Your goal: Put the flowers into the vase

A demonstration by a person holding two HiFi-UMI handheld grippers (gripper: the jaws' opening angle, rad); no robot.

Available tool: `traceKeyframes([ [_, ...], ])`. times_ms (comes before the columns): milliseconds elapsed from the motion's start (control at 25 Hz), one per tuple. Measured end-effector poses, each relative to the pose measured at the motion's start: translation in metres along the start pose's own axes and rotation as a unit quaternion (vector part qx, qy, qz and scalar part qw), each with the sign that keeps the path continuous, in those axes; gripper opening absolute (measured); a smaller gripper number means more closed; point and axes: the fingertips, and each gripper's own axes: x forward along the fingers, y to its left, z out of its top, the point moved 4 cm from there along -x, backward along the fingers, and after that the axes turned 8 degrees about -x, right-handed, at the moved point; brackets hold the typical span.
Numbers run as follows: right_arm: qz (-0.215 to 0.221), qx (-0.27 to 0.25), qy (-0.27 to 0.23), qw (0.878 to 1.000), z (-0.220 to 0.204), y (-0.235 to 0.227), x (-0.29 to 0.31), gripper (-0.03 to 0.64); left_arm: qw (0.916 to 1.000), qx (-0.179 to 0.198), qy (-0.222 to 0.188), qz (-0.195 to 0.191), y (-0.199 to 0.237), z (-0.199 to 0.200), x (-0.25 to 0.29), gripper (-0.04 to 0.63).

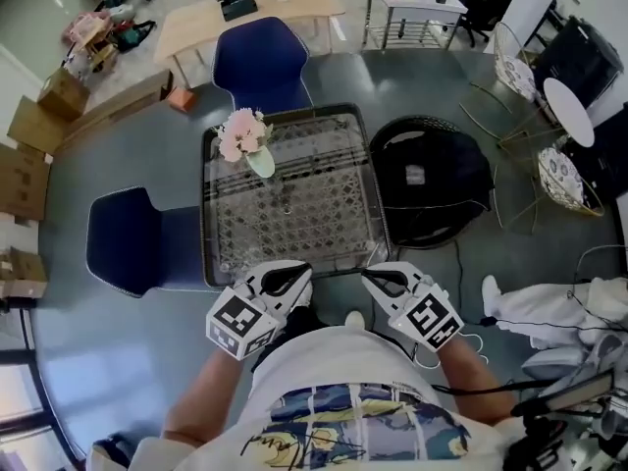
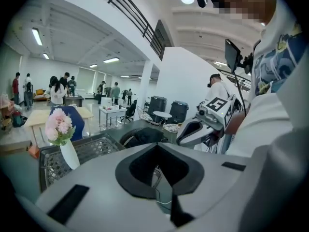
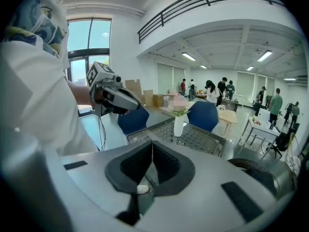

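Observation:
Pink flowers point(image 1: 242, 133) stand in a small white vase point(image 1: 261, 163) at the far left corner of the mesh-topped table point(image 1: 294, 214). Both grippers hover at the table's near edge, close to the person's body, pointing inward toward each other. My left gripper point(image 1: 297, 276) is shut with nothing in it, and so is my right gripper point(image 1: 373, 278). In the left gripper view the flowers point(image 2: 59, 124) and vase point(image 2: 70, 154) sit far left, with the right gripper point(image 2: 203, 127) ahead. In the right gripper view the vase point(image 3: 179, 125) is straight ahead and the left gripper point(image 3: 113, 98) is at left.
A blue chair point(image 1: 259, 62) stands behind the table and another point(image 1: 132, 243) to its left. A black round seat with a bag point(image 1: 430, 180) is at the right. Cardboard boxes point(image 1: 29, 155) line the left; a wooden table point(image 1: 245, 13) and people are farther back.

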Motion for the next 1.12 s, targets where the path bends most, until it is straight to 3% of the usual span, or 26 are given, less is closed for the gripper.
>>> traceKeyframes([
  [160,0.043,-0.019,-0.013,0.999,-0.012,0.017,-0.008,0.012,0.9992,-0.003,-0.010,0.039,-0.040,-0.014,-0.006,0.009],
  [360,0.061,-0.031,-0.043,0.997,-0.012,0.034,-0.024,0.011,0.9963,-0.048,-0.022,0.067,-0.081,-0.036,-0.021,0.009],
  [560,0.061,-0.027,-0.059,0.996,-0.007,0.055,-0.028,0.011,0.9961,-0.053,-0.017,0.068,-0.101,-0.054,-0.033,0.009],
  [880,0.048,-0.039,-0.028,0.998,0.012,0.095,-0.020,0.009,0.9983,-0.036,-0.028,0.036,-0.103,-0.054,-0.063,0.009],
  [1120,0.057,-0.045,-0.026,0.997,0.039,0.133,-0.006,0.009,0.9977,-0.052,-0.028,0.033,-0.104,-0.071,-0.104,0.009],
])
